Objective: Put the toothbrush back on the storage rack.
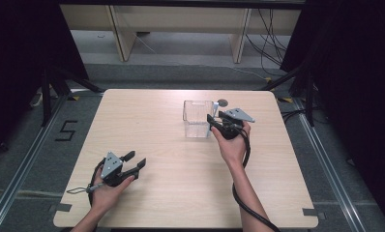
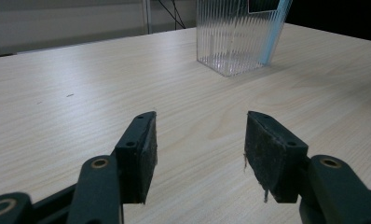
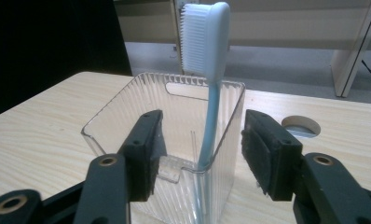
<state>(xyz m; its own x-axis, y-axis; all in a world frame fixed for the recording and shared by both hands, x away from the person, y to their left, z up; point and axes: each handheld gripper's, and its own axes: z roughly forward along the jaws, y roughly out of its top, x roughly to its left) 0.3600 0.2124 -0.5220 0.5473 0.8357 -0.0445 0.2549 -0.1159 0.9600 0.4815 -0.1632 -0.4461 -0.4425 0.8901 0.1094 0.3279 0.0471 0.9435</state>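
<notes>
A clear ribbed plastic container (image 1: 198, 118) (image 2: 230, 37) (image 3: 127, 121) stands on the wooden table (image 1: 181, 188), right of centre. A light blue toothbrush (image 3: 207, 42) (image 2: 273, 32) stands upright in it, bristle head up, leaning in the corner nearest my right gripper. My right gripper (image 1: 215, 116) (image 3: 203, 117) is open just at that corner, one jaw to each side of the toothbrush handle, nothing clamped. At the table's near left my left gripper (image 1: 136, 158) (image 2: 201, 119) is open and empty, low over bare wood, pointing toward the container.
A round cable hole (image 1: 223, 102) (image 3: 301, 126) lies in the table just behind the container. Dark curtains hang at both sides, and wooden furniture legs and cables stand on the floor beyond the far edge.
</notes>
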